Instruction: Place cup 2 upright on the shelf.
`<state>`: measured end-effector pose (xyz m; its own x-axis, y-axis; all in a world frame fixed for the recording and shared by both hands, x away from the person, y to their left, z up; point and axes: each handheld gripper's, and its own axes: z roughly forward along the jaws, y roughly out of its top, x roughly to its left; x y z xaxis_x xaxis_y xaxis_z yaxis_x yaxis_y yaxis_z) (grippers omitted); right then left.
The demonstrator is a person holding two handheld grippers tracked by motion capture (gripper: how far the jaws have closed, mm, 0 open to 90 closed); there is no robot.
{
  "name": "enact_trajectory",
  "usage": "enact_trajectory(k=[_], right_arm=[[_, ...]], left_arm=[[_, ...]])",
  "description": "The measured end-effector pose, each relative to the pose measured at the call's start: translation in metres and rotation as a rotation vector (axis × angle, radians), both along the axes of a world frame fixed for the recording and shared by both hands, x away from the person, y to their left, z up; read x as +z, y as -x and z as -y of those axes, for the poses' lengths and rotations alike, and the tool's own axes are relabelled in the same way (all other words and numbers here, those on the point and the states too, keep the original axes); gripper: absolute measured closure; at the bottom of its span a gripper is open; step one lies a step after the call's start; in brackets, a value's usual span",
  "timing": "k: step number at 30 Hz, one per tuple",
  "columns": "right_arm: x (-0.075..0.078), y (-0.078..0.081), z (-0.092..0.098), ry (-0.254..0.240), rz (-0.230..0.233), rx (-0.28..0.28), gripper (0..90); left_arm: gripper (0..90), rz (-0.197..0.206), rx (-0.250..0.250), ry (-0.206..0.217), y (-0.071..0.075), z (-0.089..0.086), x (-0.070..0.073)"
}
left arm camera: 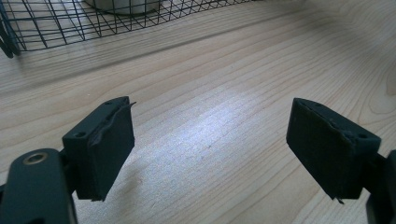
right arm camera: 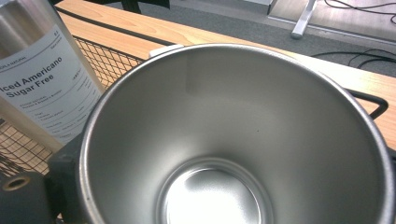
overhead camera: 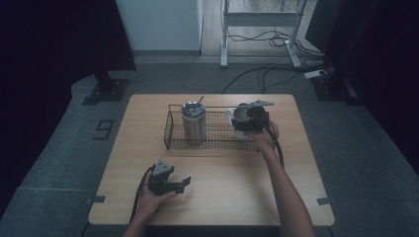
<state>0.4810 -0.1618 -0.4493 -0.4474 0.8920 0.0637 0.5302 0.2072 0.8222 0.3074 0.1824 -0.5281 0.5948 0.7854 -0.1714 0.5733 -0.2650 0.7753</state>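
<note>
Steel cup [right arm camera: 243, 140] is gripped by the right gripper [overhead camera: 250, 120] at the wire basket's [overhead camera: 174, 129] right end; the left gripper [overhead camera: 184, 183], jaws parted and empty, is rested near the table's [overhead camera: 232, 197] front edge.

steel cup [right arm camera: 243, 140] | empty, upright | apparently at wire basket's [overhead camera: 217, 133] right end

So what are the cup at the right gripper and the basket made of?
Cup: looks like stainless steel, with a grey satin inner wall and a brighter reflective bottom. Basket: thin dark wire mesh, probably painted or coated metal; matte, no glint.
</note>
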Motion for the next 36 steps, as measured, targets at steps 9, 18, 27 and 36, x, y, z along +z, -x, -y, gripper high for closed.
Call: enact_trajectory(k=[9, 18, 27, 36], right_arm=[[-0.008, -0.002, -0.005, -0.001, -0.016, 0.005, 6.6], [-0.015, -0.003, -0.008, -0.011, -0.034, 0.011, 6.6], [-0.021, -0.004, -0.012, 0.018, -0.045, 0.016, 6.6], [-0.026, -0.005, -0.015, 0.029, -0.056, 0.019, 6.6]], left_arm=[[15.5, 0.001, 0.0, 0.0, 0.0, -0.001, 0.001], [15.5, 0.0, -0.001, -0.005, 0.0, 0.0, 0.0], [15.5, -0.001, -0.001, -0.006, 0.0, 0.0, -0.001], [15.6, -0.002, -0.004, -0.008, 0.0, 0.001, -0.001]])
